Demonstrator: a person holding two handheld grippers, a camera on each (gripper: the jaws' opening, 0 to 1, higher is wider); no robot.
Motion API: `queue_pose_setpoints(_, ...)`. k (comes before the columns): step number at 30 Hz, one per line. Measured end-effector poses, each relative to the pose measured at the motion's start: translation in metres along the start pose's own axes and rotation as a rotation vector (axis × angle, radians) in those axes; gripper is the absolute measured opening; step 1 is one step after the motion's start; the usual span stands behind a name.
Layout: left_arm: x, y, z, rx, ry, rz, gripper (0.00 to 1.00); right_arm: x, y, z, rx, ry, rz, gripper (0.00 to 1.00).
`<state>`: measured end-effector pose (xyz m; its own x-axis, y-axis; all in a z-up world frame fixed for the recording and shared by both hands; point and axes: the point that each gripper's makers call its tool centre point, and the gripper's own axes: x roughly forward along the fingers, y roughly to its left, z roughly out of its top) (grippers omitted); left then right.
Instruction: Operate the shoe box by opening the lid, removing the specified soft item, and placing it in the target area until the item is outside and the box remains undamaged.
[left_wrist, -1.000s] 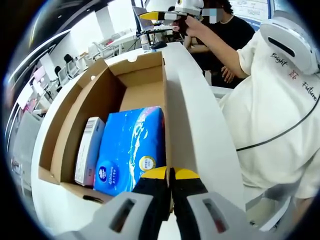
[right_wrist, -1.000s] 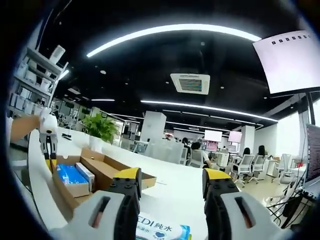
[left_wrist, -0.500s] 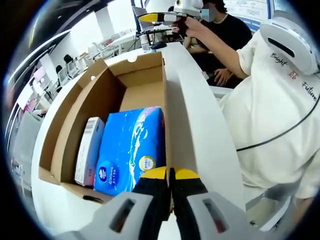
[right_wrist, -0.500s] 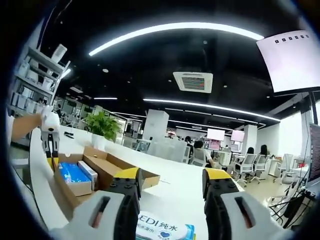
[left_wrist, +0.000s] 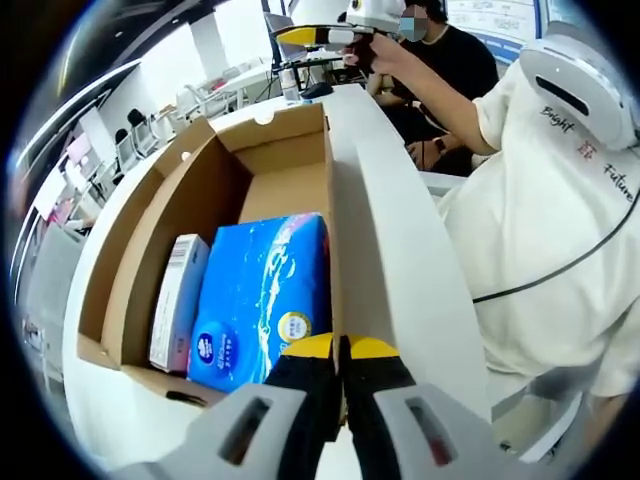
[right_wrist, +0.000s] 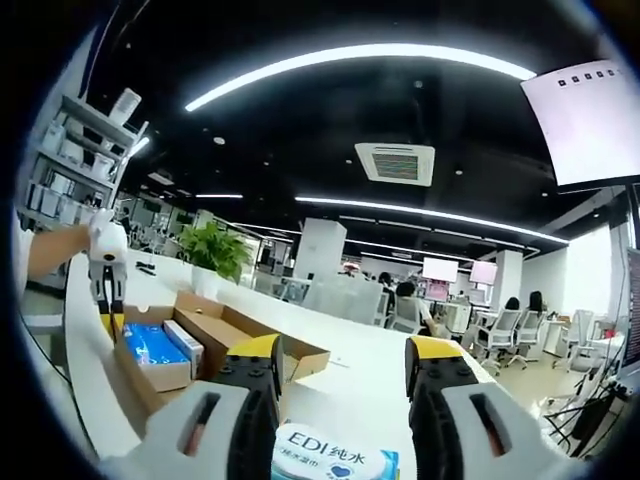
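From my left gripper view the shoe box (left_wrist: 215, 215) is open, plain brown cardboard, and it stands on the white table (left_wrist: 385, 250). My left gripper (left_wrist: 340, 352) has its yellow-tipped jaws closed together, pinched on the near edge of the box wall at the right corner. Inside the box, at the near end, lies the blue tissue pack (left_wrist: 262, 295): soft plastic wrap with white swirls, a round dark blue logo and a small yellow seal. Just beside it, on its left and touching, stands a white carton (left_wrist: 179, 298) with small print. The far half of the box floor is bare cardboard.

In the right gripper view my right gripper (right_wrist: 343, 362) has the jaws wide apart. Between them, low in the picture, is a second tissue pack (right_wrist: 335, 460) (white and light blue, marked "EDI" with Chinese characters); I cannot tell if the jaws touch it or if it only lies on the table. Further left in this view the box (right_wrist: 205, 345) appears again w/ the blue pack (right_wrist: 152, 345) inside, and the left gripper (right_wrist: 107, 270) is at its corner.

A person in a white shirt (left_wrist: 545, 230) is at the right of the left gripper view.
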<state>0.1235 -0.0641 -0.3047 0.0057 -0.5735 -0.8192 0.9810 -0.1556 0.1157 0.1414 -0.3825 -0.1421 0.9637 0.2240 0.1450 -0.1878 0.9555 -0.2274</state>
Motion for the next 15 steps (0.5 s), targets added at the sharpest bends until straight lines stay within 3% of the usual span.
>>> queue_pose_setpoints(15, 0.000, 0.000, 0.000, 0.003, -0.003, 0.001, 0.01, 0.010, 0.023, 0.003, -0.039, 0.005, 0.075, 0.50)
